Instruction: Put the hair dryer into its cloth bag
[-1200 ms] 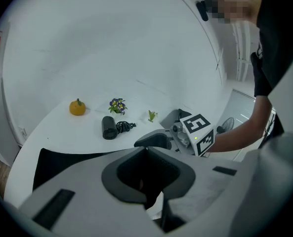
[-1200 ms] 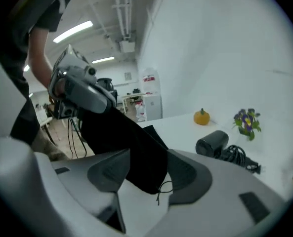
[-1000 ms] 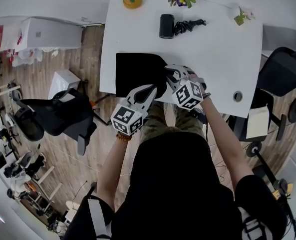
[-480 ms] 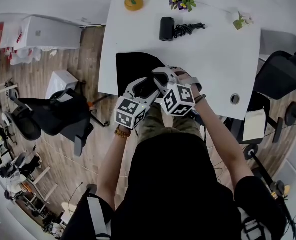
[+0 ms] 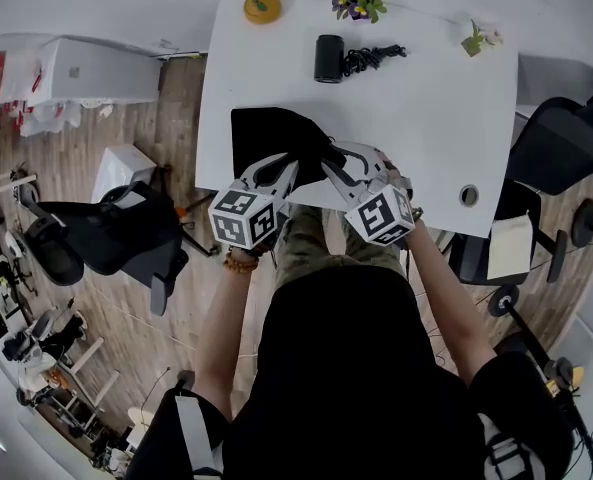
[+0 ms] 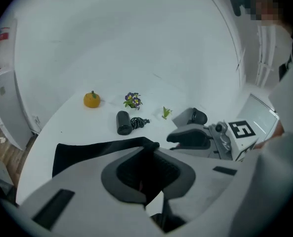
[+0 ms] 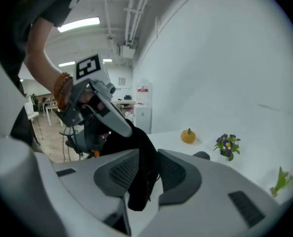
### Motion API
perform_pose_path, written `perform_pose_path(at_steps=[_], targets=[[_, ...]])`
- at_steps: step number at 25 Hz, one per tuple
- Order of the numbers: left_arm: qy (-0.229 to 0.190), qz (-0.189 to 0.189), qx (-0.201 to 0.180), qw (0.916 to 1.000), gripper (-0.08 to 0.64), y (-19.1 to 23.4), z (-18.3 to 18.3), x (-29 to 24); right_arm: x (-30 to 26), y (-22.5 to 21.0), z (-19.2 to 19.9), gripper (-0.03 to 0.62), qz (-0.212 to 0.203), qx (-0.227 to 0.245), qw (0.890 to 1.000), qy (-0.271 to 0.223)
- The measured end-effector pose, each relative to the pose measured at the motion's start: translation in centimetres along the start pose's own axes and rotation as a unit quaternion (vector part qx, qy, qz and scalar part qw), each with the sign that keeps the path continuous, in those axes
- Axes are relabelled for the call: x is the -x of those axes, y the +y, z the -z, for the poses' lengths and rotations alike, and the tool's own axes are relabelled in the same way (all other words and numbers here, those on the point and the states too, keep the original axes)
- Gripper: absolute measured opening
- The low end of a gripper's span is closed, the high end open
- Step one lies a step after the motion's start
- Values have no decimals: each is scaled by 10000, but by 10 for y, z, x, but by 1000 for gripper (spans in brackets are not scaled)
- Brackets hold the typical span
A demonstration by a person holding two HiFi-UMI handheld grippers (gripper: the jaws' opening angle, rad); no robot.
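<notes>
The cloth bag [image 5: 268, 131] is nipped at its near edge by the closing left tongs [image 5: 294, 164] and sits between the opening right tongs [image 5: 330, 158]. Its mouth should be parted wide before the hair dryer [image 5: 330, 57], lying far on the counter [image 5: 446, 98], is fetched.

matt black cloth bag [image 5: 266, 133]; matt black plastic dryer [image 5: 328, 58]; smooth white table [image 5: 446, 98]; wood plank floor [image 5: 179, 103].
</notes>
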State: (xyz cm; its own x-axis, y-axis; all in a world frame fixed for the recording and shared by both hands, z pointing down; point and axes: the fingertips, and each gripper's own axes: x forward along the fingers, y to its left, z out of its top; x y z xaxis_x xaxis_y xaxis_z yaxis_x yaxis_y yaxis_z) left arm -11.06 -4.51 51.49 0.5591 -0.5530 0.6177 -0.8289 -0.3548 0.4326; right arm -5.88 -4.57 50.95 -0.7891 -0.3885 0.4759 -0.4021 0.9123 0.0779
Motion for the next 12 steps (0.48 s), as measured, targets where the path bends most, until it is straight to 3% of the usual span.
perform_pose_path(at_steps=[4, 6, 8, 10, 12], targets=[[-17, 22, 133, 9999, 40, 0, -3, 6, 20, 27, 7, 126, -479, -344, 9977, -339], [33, 88, 115, 9999, 40, -6, -2, 6, 9, 44, 10, 133, -779, -141, 9967, -164], [114, 138, 92, 9998, 40, -12, 1, 3, -5, 51, 16, 132, -818, 148, 9965, 64], [223, 43, 109, 9997, 40, -10, 5, 0, -13, 59, 19, 52, -941, 418, 9945, 212], [305, -195, 230, 9991, 42, 1, 6, -3, -11, 74, 16, 41, -1243, 739, 9892, 237]])
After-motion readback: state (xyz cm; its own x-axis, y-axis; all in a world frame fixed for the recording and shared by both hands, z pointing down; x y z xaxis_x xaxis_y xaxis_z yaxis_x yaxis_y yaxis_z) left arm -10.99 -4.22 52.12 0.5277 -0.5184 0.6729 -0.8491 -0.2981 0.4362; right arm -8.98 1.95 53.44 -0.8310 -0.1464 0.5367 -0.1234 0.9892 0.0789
